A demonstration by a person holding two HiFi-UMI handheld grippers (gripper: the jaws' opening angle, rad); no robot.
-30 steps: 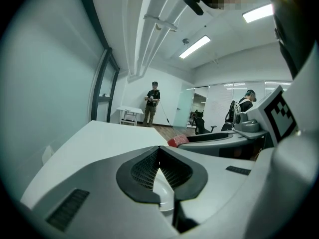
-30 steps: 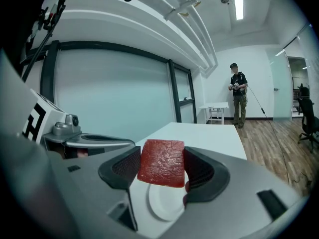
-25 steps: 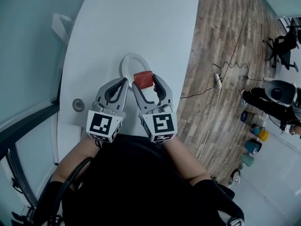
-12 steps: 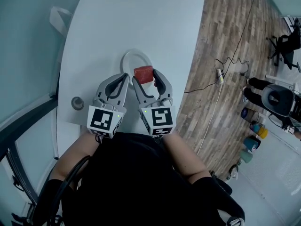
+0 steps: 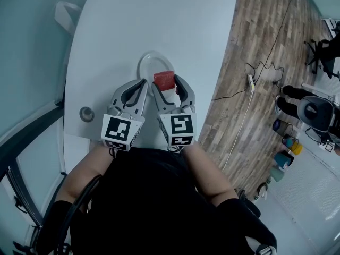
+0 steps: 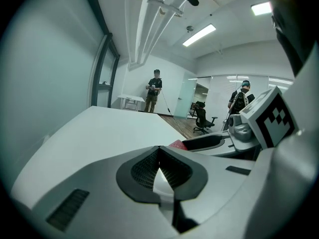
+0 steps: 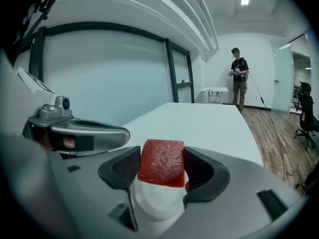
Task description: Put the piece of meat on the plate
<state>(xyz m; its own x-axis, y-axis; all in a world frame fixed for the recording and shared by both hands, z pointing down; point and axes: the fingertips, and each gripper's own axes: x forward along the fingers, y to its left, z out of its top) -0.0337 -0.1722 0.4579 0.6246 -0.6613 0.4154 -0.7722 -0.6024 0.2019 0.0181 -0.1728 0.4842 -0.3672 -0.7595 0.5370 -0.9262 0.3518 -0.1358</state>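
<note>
so, from left: round metal grommet [image 5: 86, 113] set in white table [image 5: 159, 20] near its edge. left gripper [image 5: 140, 85] just right of it, jaws together, nothing between, tips at near rim of white plate [image 5: 149, 62]. red piece of meat [image 5: 164, 80] over plate's right side, clamped between right gripper [image 5: 166, 85] pads; contact with plate unclear. wooden floor [image 5: 255, 62] beyond table's right edge.

Table [image 5: 159, 20] with plate [image 5: 151, 62] near the edge closest to the person; piece of meat [image 5: 164, 80] between the jaws of the right gripper [image 5: 168, 84], above the plate's near right part; left gripper [image 5: 139, 86] just beside it on the left, at the plate's near rim; round fitting [image 5: 86, 113] farther left on the table
</note>
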